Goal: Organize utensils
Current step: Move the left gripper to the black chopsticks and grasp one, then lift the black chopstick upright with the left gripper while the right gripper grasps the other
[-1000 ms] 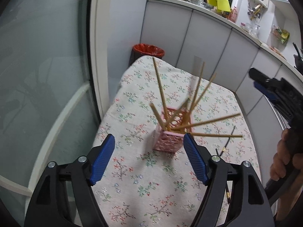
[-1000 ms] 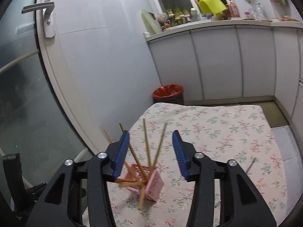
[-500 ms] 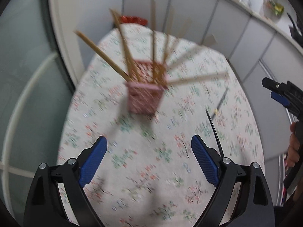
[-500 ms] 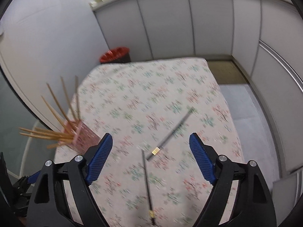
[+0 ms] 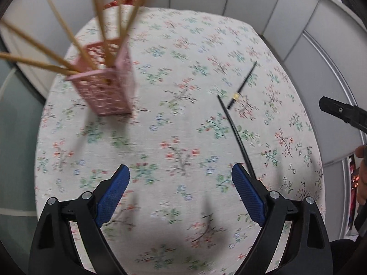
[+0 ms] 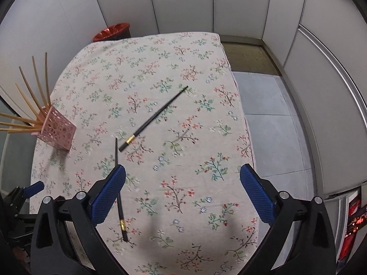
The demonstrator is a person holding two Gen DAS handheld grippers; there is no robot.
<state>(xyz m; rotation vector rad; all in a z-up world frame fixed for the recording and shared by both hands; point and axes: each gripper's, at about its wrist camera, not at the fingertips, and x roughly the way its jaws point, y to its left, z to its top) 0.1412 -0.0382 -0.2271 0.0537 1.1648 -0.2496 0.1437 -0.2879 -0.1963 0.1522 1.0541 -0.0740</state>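
A pink perforated holder (image 5: 107, 84) (image 6: 57, 130) stands on the floral tablecloth, with several wooden chopsticks (image 5: 68, 36) (image 6: 29, 105) fanned out of it. Two black chopsticks lie loose on the cloth: one (image 5: 243, 84) (image 6: 156, 116) slants across the middle, the other (image 5: 236, 135) (image 6: 119, 183) runs toward me. My left gripper (image 5: 181, 192) hovers open over the near cloth, its right finger by the near chopstick's end. My right gripper (image 6: 183, 192) is open too, its left finger over that same chopstick. Neither holds anything.
The cloth-covered table (image 6: 160, 57) sits in a corner of white cabinet panels (image 6: 183, 4). A red-lined bin (image 6: 112, 32) stands behind its far edge. Grey floor (image 6: 270, 114) runs along the right side. The other gripper (image 5: 344, 112) and a hand (image 5: 362, 174) show at right.
Both cameras have tipped further down toward the table and moved closer. The two black chopsticks now lie larger and nearer my fingers. Both grippers stay open.
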